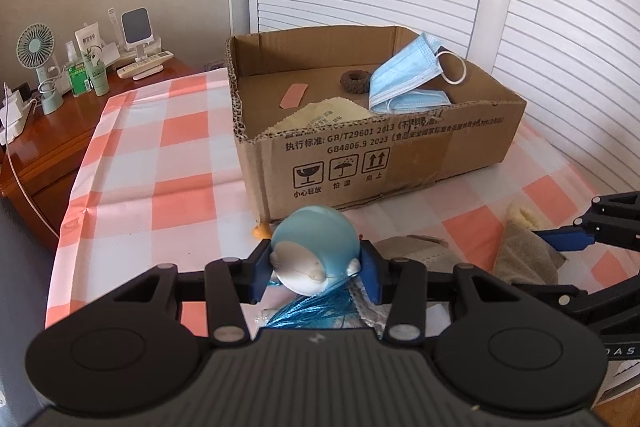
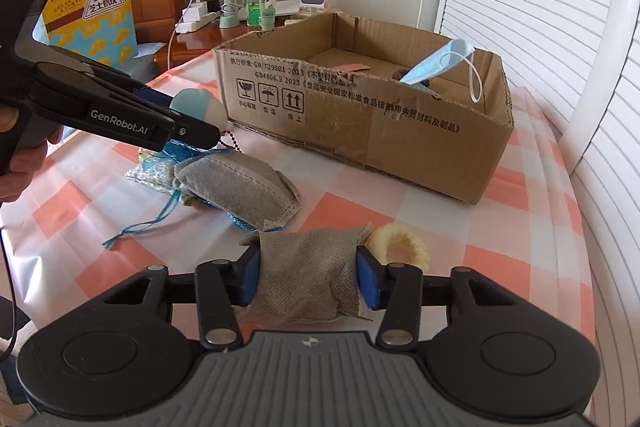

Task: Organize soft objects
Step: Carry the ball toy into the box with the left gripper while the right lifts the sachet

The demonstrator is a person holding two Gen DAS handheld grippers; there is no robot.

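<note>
Left gripper (image 2: 192, 123): black linkage arms, blue finger pads, white "GenRobot.AI" lettering. Right gripper (image 2: 308, 277): matching black body, ribbed grey top, silver screws.

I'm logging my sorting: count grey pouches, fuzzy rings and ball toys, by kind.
Grey pouches: 2, held pouch in right gripper, loose pouch on tablecloth.
Fuzzy rings: 2, brown ring in cardboard box, yellow ring outside.
Ball toys: 1, ball toy in left gripper.
Total: 5
</note>
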